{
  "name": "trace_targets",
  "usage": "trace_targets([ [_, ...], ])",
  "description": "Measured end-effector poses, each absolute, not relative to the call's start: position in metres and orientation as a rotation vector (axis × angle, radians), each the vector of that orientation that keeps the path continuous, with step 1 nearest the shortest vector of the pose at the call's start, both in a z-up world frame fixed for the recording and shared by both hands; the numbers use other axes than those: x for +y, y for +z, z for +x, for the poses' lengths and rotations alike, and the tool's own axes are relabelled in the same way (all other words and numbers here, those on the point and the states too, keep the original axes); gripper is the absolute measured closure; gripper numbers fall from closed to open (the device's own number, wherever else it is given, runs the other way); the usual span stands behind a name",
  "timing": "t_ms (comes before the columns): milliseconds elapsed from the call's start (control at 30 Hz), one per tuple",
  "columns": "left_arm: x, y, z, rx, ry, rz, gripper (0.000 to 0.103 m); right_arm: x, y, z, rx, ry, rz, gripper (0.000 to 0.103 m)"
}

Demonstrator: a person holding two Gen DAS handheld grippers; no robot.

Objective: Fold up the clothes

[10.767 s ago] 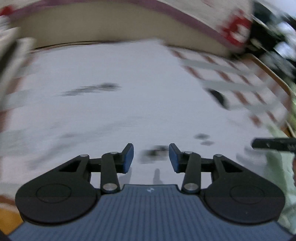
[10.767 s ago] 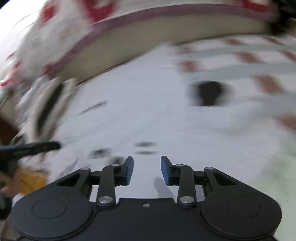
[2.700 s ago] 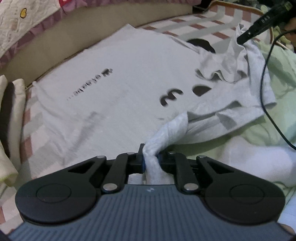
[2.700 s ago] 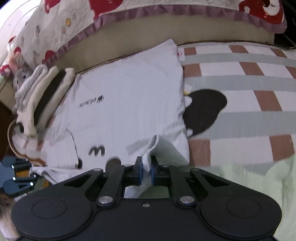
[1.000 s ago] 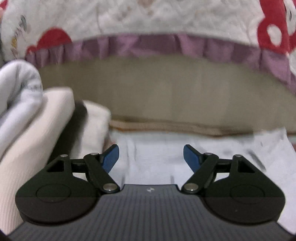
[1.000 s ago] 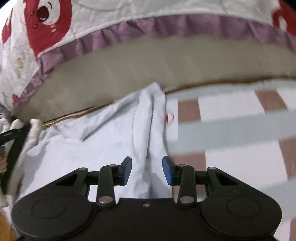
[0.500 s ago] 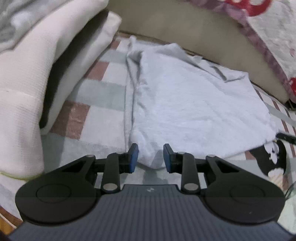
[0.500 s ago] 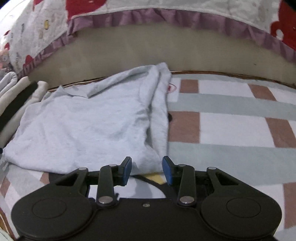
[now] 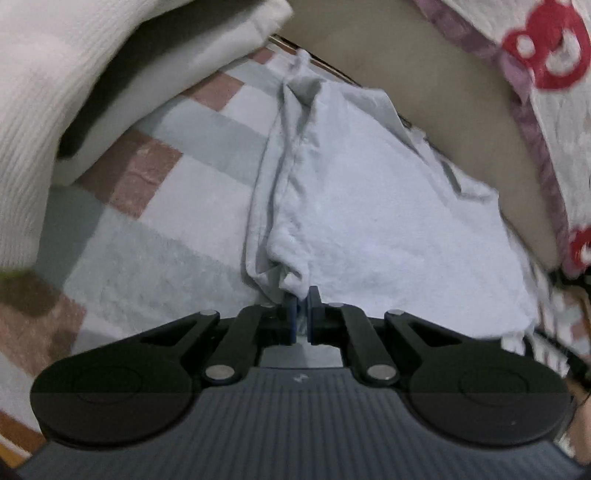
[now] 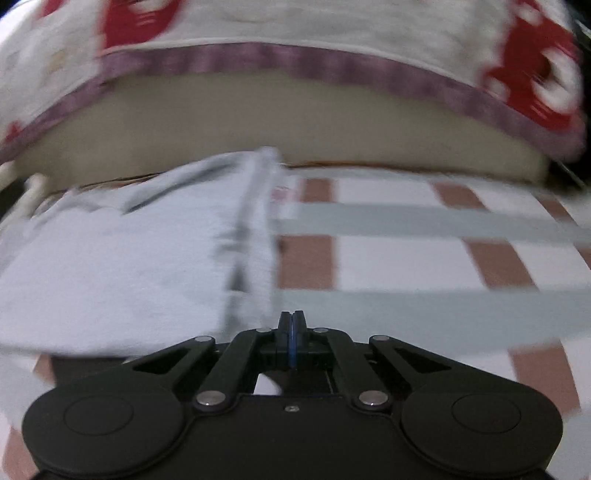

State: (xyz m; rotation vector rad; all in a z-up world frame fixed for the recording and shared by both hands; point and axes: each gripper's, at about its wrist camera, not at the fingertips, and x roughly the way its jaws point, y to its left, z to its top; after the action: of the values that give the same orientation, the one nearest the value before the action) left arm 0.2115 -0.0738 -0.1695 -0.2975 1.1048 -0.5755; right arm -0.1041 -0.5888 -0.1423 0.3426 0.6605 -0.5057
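A checked bedsheet in pink, grey and white squares fills the lower left of the left wrist view and the right half of the right wrist view. Behind it, across the top of both views, runs a beige mattress edge under a quilt with a purple frill and red prints. A stack of folded cream and white clothes crowds the upper left of the left view.

The task's thing, a pale grey garment, lies on the sheet in the centre of the left view and the left half of the right view. It sits doubled over itself, with layered edges bunched along its left side in the left view and along its right side in the right view.

The left gripper, low in the centre of its frame, has its jaws pinched on the near corner of those layers. The right gripper has its jaws pressed together just beside the garment's near right corner; the blurred picture shows no cloth plainly between them.

The fabric looks light, soft and limp, so it will likely sag and slide layer over layer when lifted. A hold judged best takes all the layers at a corner or hem, with both corners pinched so the edge stays straight.
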Motion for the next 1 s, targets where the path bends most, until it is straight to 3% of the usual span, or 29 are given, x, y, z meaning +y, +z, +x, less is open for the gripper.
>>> trace_targets([
  [67, -0.071, -0.170, 0.209, 1.125, -0.549, -0.347, 0.097, -0.600, -0.144, -0.118, 0.626, -0.513, 0.526, 0.091],
  [100, -0.070, -0.169, 0.206, 1.141, -0.538, -0.371, 0.095, -0.605, -0.146, -0.124, 0.609, -0.486, 0.628, 0.080],
  [133, -0.071, -0.172, 0.202, 1.168, -0.532, -0.409, 0.089, -0.609, -0.149, -0.130, 0.590, -0.456, 0.731, 0.062],
  [167, -0.072, -0.176, 0.197, 1.198, -0.528, -0.452, 0.072, -0.606, -0.155, -0.133, 0.576, -0.437, 0.794, 0.054],
  [200, -0.073, -0.179, 0.193, 1.228, -0.524, -0.496, 0.062, -0.603, -0.162, -0.135, 0.560, -0.419, 0.855, 0.047],
  [233, -0.075, -0.183, 0.188, 1.257, -0.520, -0.540, 0.053, -0.600, -0.168, -0.138, 0.545, -0.400, 0.914, 0.046],
  [600, -0.097, -0.197, 0.188, 1.055, -0.424, -0.750, 0.052, -0.587, -0.186, -0.099, 0.401, -0.473, 0.969, 0.039],
  [633, -0.097, -0.196, 0.188, 1.044, -0.417, -0.750, 0.052, -0.588, -0.186, -0.094, 0.392, -0.481, 0.943, 0.039],
  [700, -0.094, -0.190, 0.183, 0.954, -0.406, -0.693, 0.062, -0.585, -0.185, -0.088, 0.379, -0.512, 0.922, 0.041],
  [733, -0.093, -0.185, 0.181, 0.902, -0.401, -0.659, 0.077, -0.582, -0.185, -0.087, 0.378, -0.534, 0.904, 0.056],
  [800, -0.096, -0.175, 0.183, 0.831, -0.420, -0.564, 0.079, -0.580, -0.192, -0.085, 0.426, -0.539, 0.888, 0.095],
  [1000, -0.097, -0.175, 0.188, 0.893, -0.406, -0.563, 0.079, -0.579, -0.186, -0.098, 0.386, -0.547, 0.871, 0.096],
])
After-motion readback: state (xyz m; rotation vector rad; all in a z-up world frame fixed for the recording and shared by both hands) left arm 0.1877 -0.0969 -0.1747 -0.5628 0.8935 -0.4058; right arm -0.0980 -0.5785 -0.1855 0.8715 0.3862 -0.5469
